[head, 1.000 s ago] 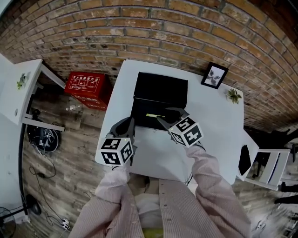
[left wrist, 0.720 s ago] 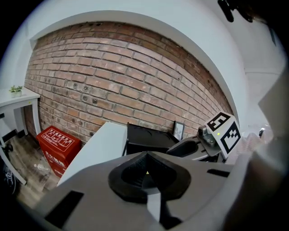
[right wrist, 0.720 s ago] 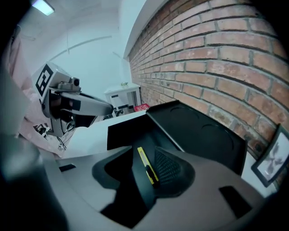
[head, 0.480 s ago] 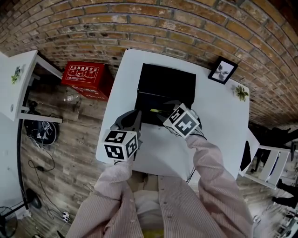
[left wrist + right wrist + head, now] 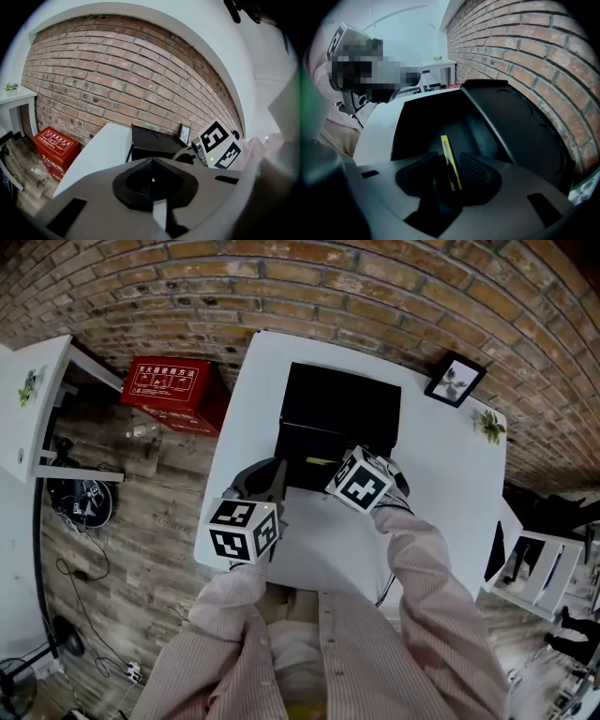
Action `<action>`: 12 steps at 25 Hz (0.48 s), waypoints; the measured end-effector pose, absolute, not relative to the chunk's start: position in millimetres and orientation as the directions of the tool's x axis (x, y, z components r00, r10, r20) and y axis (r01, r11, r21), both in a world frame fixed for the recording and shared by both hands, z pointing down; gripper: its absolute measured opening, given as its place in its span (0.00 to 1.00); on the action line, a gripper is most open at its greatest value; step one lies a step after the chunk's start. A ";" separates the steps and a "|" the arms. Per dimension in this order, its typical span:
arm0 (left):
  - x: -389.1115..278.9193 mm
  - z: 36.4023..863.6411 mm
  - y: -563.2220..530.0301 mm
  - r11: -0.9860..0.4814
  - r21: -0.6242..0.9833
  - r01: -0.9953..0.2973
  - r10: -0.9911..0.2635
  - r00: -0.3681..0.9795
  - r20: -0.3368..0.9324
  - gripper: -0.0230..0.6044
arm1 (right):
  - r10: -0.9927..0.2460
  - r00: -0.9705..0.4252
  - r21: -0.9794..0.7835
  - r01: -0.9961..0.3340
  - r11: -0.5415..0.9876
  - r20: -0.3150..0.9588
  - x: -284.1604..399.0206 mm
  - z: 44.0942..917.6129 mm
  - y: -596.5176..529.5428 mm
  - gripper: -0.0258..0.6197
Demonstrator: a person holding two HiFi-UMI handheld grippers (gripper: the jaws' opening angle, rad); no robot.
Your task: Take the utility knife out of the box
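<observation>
Head view takes in the white table (image 5: 441, 493) against a brick wall, with the open black box (image 5: 339, 407) near its far edge, lid back. Over the past 1 second the right gripper (image 5: 339, 465) has moved forward from in front of the box to over its front rim. The yellow strip that lay clear ahead of its jaws then is now mostly covered by the marker cube. Only a sliver of the utility knife (image 5: 319, 462) shows, inside the box. The left gripper (image 5: 266, 480) has crept up a little and sits on the table just beside the box's front left corner.

By my reading, the reach is over and the grasp is made or nearly so. The lift out of the box is not yet done.

Right gripper view supplies what the cube hides from above. The knife's slim yellow body stands between the 2 jaws, which press in on either side and appear to pinch it. Its far end pokes out over the dark interior of the box. How firm the hold is I cannot tell.

Left gripper view shows its own jaws pressed together with nothing between them. It also gives a side look at the box and the right gripper's cube, but no sight of the knife.
</observation>
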State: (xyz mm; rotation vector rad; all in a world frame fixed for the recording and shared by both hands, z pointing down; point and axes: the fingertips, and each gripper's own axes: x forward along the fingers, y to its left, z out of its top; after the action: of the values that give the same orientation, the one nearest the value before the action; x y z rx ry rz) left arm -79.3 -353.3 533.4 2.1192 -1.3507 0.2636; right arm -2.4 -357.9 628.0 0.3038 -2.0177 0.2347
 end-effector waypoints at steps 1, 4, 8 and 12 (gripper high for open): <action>-79.7 533.6 -353.3 -0.298 0.384 -0.874 -0.753 0.462 0.468 0.02 | -0.110 -0.429 -0.034 -0.314 0.949 0.897 -2.5 629.0 -357.4 0.28; -79.5 534.5 -353.3 -0.302 0.386 -0.872 -0.750 0.467 0.469 0.02 | -0.107 -0.427 -0.037 -0.316 0.948 0.898 -2.1 629.8 -357.2 0.27; -78.6 534.0 -352.8 -0.303 0.388 -0.870 -0.748 0.470 0.469 0.02 | -0.103 -0.425 -0.032 -0.299 0.954 0.900 -3.5 630.0 -353.6 0.23; -78.3 533.4 -351.8 -0.304 0.387 -0.870 -0.748 0.470 0.469 0.02 | -0.094 -0.426 -0.032 -0.281 0.959 0.900 -4.5 630.3 -349.7 0.16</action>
State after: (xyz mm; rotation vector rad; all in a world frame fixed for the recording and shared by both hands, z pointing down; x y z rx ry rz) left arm -78.3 -351.8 533.4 2.1219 -1.3370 0.2658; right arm -4.5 -349.7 630.3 0.2672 -2.0093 0.2127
